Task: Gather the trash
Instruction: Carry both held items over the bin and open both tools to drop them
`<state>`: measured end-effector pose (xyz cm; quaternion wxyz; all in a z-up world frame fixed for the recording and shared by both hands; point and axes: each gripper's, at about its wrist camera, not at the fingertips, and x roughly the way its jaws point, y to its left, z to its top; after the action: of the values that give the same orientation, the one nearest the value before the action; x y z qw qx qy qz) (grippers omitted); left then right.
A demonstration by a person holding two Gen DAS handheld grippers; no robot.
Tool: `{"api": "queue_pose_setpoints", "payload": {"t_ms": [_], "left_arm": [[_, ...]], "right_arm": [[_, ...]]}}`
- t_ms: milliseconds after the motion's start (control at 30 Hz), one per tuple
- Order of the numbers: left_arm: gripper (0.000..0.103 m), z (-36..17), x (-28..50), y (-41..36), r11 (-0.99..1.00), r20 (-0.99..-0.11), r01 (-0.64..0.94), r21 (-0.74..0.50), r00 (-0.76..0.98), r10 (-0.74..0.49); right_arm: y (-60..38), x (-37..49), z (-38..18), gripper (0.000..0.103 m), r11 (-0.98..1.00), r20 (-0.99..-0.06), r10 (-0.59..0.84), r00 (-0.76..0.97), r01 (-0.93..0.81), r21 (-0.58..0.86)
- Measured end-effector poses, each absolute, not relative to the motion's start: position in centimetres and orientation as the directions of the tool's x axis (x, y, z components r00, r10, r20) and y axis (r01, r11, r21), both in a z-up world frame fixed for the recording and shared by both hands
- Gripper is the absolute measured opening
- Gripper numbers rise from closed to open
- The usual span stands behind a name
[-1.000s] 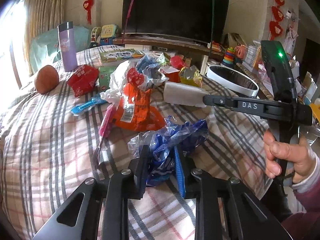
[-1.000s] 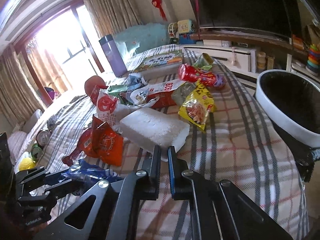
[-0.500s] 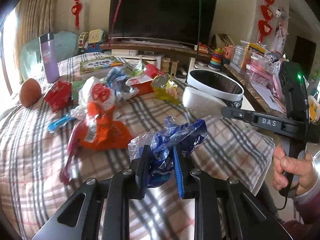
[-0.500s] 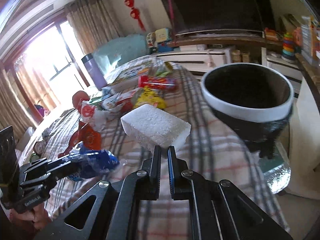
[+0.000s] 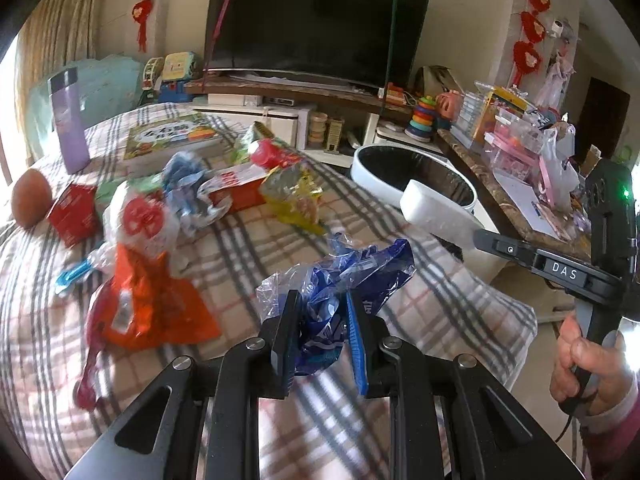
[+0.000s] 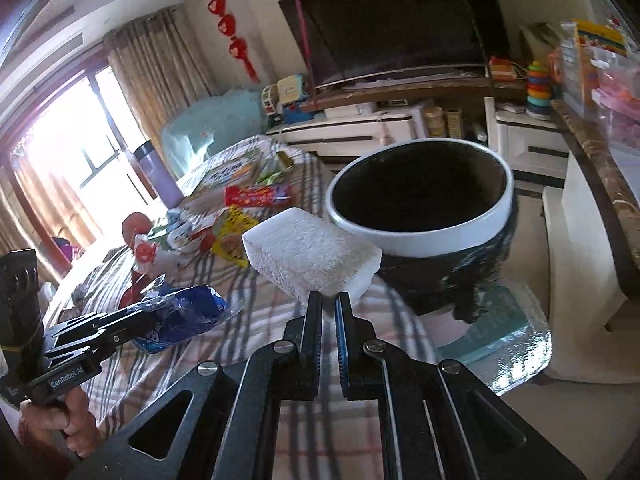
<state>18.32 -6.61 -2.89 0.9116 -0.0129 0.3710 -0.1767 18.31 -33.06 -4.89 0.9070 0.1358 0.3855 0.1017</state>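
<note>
Overall, the worktop [image 5: 440,304], covered with a plaid cloth, occupies most of both views and carries scattered litter. Behind it, a dark television [image 5: 316,24] stands on a low shelf unit. Just beside the far right edge of the worktop stands the trash bin [image 6: 424,232], a round container with a white rim and a black liner, its mouth facing up. On the cloth lie an orange wrapper [image 5: 148,304], a white bag with a red print [image 5: 140,216], a yellow snack bag [image 5: 296,196], a red box [image 5: 74,216] and a purple bottle [image 5: 70,120], the last standing upright near the far left edge. The right tongs [image 6: 329,304] are closed down to a narrow gap on one corner of a white foam block [image 6: 308,252], which is held in the air, near the rim of the trash bin and in front of it. The left tongs [image 5: 320,312] are clamped on a crumpled blue plastic wrapper [image 5: 344,280], which is raised above the cloth. A hand [image 5: 588,364] grips the handle of the right tool.
</note>
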Motion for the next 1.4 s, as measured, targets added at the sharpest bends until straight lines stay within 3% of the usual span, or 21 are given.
{"api": "queue_pose_setpoints", "payload": {"t_ms": [1400], "left_arm": [[0.021, -2.3, 31.5, -18.5, 0.916, -0.68, 0.381, -0.127, 0.638, -0.36]], "right_arm": [[-42.3, 23.8, -4.9, 0.006, 0.953, -0.692, 0.185, 0.698, 0.045, 0.299]]}}
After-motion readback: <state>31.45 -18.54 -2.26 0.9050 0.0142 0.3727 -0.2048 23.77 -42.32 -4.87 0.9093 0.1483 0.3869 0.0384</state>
